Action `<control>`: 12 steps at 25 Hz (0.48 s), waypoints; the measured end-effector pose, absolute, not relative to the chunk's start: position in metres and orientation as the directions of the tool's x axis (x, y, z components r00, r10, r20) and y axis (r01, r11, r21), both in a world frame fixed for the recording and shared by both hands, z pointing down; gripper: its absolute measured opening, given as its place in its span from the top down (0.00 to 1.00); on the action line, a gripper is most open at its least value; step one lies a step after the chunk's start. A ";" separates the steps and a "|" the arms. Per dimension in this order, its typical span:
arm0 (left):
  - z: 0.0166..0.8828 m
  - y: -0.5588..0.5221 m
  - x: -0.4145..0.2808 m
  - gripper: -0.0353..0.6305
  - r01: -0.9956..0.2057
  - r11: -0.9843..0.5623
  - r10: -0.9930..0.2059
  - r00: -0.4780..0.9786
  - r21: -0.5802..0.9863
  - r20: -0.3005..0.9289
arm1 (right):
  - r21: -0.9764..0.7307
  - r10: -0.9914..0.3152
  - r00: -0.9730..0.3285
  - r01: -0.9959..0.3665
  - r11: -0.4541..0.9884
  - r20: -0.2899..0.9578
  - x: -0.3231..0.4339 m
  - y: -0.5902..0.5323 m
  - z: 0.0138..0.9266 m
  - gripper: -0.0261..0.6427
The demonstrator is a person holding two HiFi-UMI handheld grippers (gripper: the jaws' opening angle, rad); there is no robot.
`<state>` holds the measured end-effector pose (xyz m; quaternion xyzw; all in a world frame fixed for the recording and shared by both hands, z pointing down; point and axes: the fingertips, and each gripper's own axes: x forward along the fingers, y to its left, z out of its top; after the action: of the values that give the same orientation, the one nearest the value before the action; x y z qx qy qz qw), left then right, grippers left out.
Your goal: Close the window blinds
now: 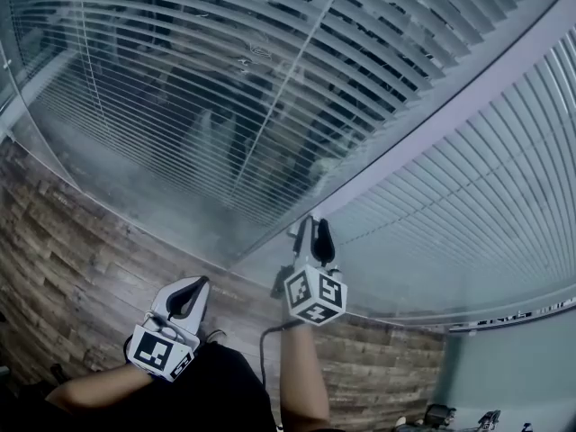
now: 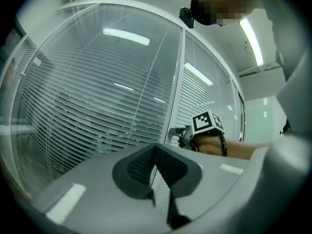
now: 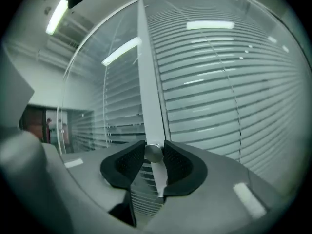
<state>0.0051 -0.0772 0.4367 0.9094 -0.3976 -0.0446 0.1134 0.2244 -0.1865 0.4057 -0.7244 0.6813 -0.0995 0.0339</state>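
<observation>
Slatted blinds [image 1: 225,88] hang behind glass panes on either side of a pale mullion [image 1: 432,133]. The slats of the left pane stand partly open, with dark showing between them. The slats of the right pane [image 1: 486,214] look flatter and paler. A small round metal knob [image 3: 154,152] sits on the mullion [image 3: 148,96]. My right gripper [image 1: 310,223] reaches up to it, and its pads press the knob from both sides. My left gripper [image 1: 193,286] hangs lower left, away from the glass, shut on nothing. In the left gripper view the right gripper [image 2: 183,135] touches the frame.
A wood-plank floor [image 1: 81,268] runs along the foot of the glass wall. My right forearm [image 1: 301,376] stretches up from below. Ceiling lights reflect in the glass [image 2: 126,36]. At the bottom right lies some dark equipment [image 1: 450,417].
</observation>
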 end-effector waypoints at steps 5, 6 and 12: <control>0.434 -0.072 0.011 0.94 -0.686 -0.688 -0.707 0.707 0.238 -0.006 | -0.424 -0.998 0.032 -0.904 -0.052 0.056 0.229 -0.188 0.408 0.77; 0.433 -0.071 0.011 0.94 -0.686 -0.689 -0.707 0.707 0.236 -0.009 | -0.371 -0.997 0.039 -0.927 -0.061 0.066 0.228 -0.188 0.408 0.76; 0.428 -0.064 0.011 0.94 -0.682 -0.690 -0.705 0.709 0.243 -0.014 | 0.331 -0.988 0.130 -0.939 -0.097 0.079 0.208 -0.175 0.391 0.72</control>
<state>0.0105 -0.0638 0.4285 0.9178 -0.3777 -0.0530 0.1105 0.2078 -0.1754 0.3915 -0.7360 0.6546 0.0816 -0.1523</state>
